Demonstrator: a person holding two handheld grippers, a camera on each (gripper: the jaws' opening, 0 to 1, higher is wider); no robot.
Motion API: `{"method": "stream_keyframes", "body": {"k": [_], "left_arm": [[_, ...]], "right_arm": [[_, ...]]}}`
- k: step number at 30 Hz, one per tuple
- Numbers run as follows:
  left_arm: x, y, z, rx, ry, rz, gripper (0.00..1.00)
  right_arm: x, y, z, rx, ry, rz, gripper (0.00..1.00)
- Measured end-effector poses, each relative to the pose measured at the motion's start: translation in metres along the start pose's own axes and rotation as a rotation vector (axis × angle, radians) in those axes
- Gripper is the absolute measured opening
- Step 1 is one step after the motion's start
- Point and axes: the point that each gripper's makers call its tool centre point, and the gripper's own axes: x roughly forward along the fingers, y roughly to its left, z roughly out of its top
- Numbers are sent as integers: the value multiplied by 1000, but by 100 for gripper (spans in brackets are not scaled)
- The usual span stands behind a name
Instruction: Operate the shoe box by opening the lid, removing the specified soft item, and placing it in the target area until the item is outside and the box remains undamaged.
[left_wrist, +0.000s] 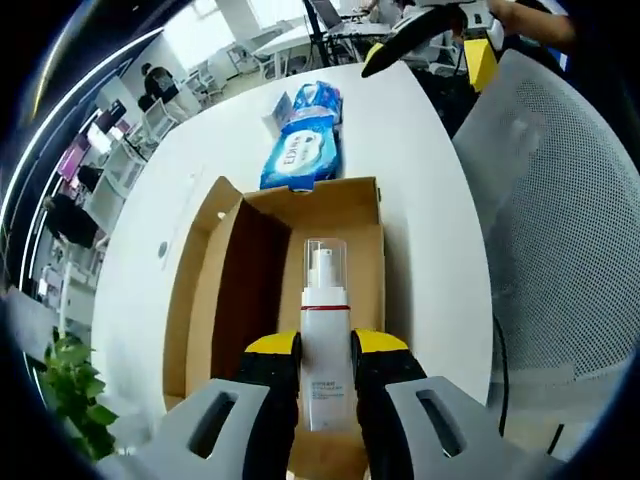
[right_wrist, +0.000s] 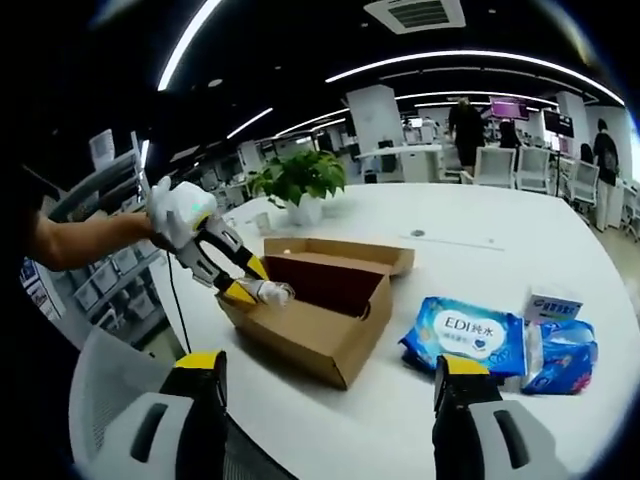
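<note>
Clamping left gripper (left_wrist: 326, 368) on bottle (left_wrist: 326, 340), apparently pump-forward over shoe box (left_wrist: 352, 205); right gripper (right_wrist: 330, 380) wide, empty.

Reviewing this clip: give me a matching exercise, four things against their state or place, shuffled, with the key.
Things:
1. white pump bottle
2. cardboard box
3. blue wipes pack
4. right gripper

States or places:
A. jaws wide apart, holding nothing
B. lying on the white table beside the box
C. clamped between the left gripper jaws, over the box
D. lid folded open

Pairs: 1-C, 2-D, 3-B, 4-A
</note>
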Motion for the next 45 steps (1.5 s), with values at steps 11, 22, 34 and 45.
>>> {"method": "stream_keyframes", "body": {"k": [11,22,34,45], "left_arm": [[-11,-2,29,63,-67,44,18],[-20,-4,58,115,-148,107,18],[-18,-10,75,125,-200,123,19],[-18,-14,90,185,-254,148,19]], "right_arm": [[11,20,7,17,-3,64,72],[20,36,13,27,7,115,60],[26,37,21,79,-7,114,49],[34,35,31,150,-34,140,39]]}}
